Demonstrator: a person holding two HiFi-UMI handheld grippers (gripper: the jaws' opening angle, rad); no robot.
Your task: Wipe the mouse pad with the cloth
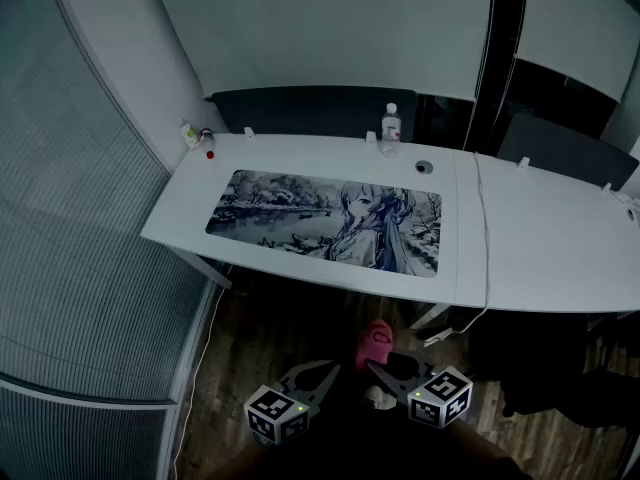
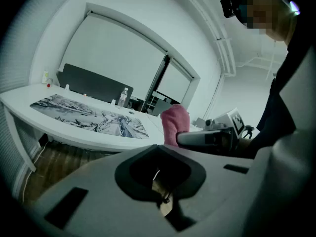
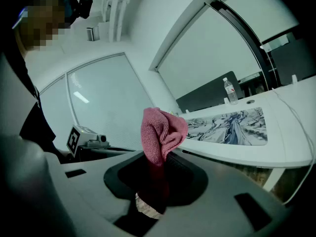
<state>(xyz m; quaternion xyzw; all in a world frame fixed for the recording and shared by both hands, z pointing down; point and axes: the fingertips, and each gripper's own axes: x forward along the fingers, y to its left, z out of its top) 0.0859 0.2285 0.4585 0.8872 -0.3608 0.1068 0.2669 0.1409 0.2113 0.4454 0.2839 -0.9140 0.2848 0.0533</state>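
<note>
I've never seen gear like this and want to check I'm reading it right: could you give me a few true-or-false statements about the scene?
The right gripper holds the pink cloth in its jaws. True.
The cloth is rubbing the mouse pad. False: it is off the table, over the floor.
A water bottle stands behind the mouse pad. True.
The mouse pad is plain black. False: it bears a printed picture.

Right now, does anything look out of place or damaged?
Nothing spilled or damaged. The mouse pad lies flat, the bottle stands upright. Only oddity: a white cable draped off the front of the desk, its end dangling.
</note>
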